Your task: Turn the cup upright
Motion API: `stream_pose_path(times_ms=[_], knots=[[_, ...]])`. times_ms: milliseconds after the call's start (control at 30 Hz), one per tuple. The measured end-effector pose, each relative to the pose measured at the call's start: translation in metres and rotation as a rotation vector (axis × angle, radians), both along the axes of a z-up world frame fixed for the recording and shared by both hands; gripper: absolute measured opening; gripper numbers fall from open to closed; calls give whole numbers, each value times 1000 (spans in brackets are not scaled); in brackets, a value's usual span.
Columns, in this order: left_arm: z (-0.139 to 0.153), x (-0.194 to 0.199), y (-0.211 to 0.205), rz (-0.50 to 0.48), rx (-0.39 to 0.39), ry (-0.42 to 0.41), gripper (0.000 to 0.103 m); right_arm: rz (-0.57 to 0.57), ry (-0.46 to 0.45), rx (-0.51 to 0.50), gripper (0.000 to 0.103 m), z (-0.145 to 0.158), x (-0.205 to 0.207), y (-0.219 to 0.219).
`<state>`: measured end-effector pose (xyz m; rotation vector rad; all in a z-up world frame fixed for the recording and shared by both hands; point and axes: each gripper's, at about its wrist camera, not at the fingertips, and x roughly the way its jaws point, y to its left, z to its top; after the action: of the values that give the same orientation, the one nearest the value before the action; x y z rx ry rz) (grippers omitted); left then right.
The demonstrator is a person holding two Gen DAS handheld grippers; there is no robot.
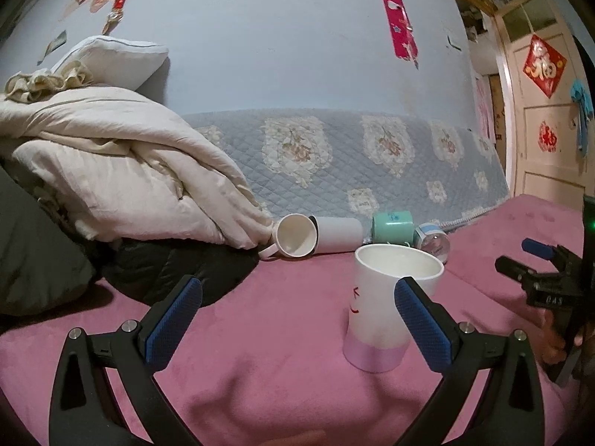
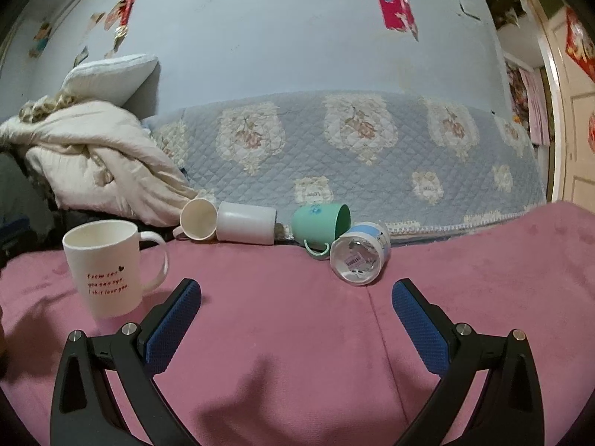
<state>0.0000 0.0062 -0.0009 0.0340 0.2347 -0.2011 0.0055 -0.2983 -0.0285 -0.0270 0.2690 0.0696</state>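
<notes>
Pink plush blanket (image 2: 290, 334) covers the bed, and on it the white mug (image 2: 108, 267) with red lettering stands upright, mouth up, handle turned toward the middle of the bed. In the left wrist view this same mug (image 1: 390, 304) sits just past the left gripper (image 1: 297, 319), partly behind its right blue pad, with no finger touching it; the fingers are spread wide and hold nothing. The right gripper (image 2: 296, 316) hovers over bare blanket, its fingers also spread wide and empty, the mug off beside its left finger. Along the far edge of the bed, against the quilted floral cover (image 2: 353, 148), four other cups lie on their sides: a cream mug (image 2: 199, 219), a white tumbler (image 2: 247, 227), a green mug (image 2: 321, 225) and a blue-and-white cup (image 2: 359, 252). Folded cream bedding (image 1: 111, 178) is piled at the far left corner.
</notes>
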Motion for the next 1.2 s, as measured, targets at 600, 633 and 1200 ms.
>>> stream_pose_path(times_ms=[600,633,1200], knots=[[1,-1,2,34,21,-4,103,16,23,21,103,0,3,-4],[1,-1,2,36,20,-2,103,16,24,23,103,0,3,-4],[-1,1,1,46,18,4,103,16,27,26,103,0,4,-5]])
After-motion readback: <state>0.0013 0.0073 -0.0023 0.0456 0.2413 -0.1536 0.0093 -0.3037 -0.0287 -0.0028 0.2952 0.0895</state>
